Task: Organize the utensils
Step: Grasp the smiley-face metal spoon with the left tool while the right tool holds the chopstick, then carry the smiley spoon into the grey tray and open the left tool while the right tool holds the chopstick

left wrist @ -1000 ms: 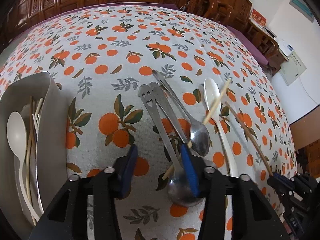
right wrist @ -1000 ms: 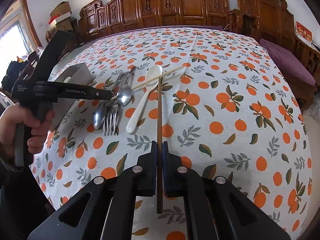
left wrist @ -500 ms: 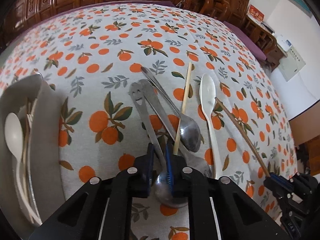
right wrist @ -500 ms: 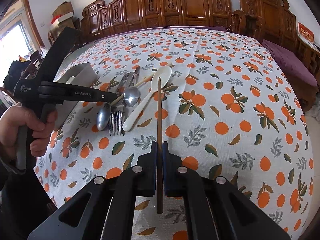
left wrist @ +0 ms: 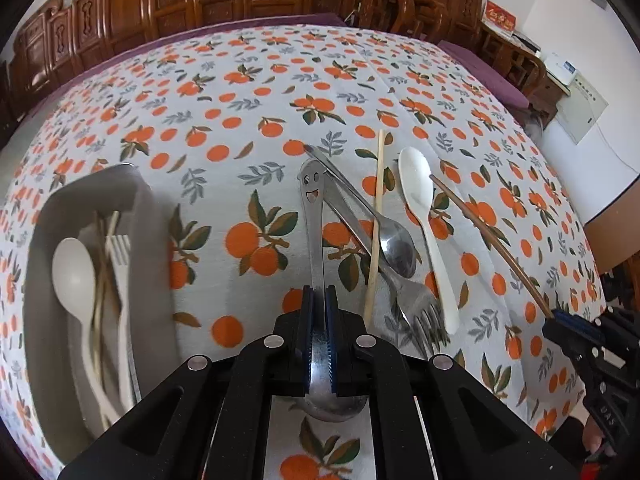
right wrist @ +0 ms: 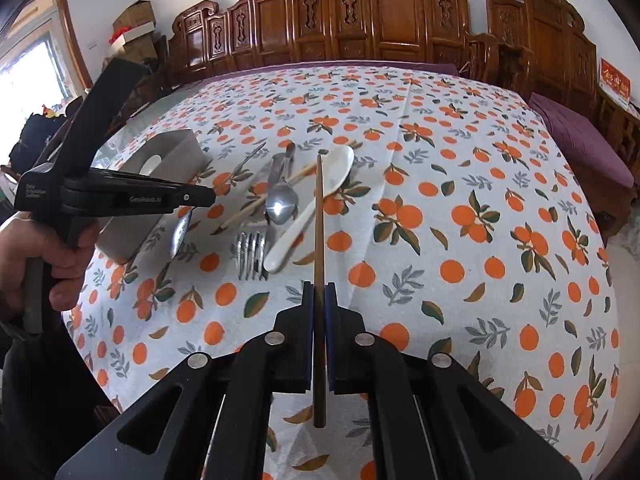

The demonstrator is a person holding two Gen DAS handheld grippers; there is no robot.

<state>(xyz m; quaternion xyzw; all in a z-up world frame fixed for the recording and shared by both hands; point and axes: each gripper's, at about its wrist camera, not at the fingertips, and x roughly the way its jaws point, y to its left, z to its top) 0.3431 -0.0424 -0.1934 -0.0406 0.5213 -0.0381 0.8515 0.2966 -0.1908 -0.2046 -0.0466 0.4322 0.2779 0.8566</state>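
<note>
My left gripper [left wrist: 319,296] is shut on a metal spoon [left wrist: 314,224] with a smiley-face handle, lifted off the cloth; the spoon also shows in the right wrist view [right wrist: 180,232]. My right gripper [right wrist: 319,292] is shut on a dark brown chopstick [right wrist: 319,216], held above the table; the chopstick also shows in the left wrist view [left wrist: 492,240]. On the cloth lie a second metal spoon [left wrist: 394,244], a metal fork [left wrist: 420,304], a pale chopstick [left wrist: 376,220] and a white plastic spoon [left wrist: 420,200]. A grey tray [left wrist: 152,240] at left holds a white spoon [left wrist: 74,276], chopsticks and a fork.
The table wears a white cloth [left wrist: 248,92] printed with oranges. Carved wooden furniture [right wrist: 360,20] stands behind it. The grey tray [right wrist: 176,152] also shows in the right wrist view, behind the left gripper's body [right wrist: 120,196]. A purple cushion [right wrist: 580,144] lies at right.
My left gripper closed on the smiley spoon and lifted it clear of the other utensils. The pale chopstick shifted. My right gripper kept hold of the dark chopstick and moved a little.
</note>
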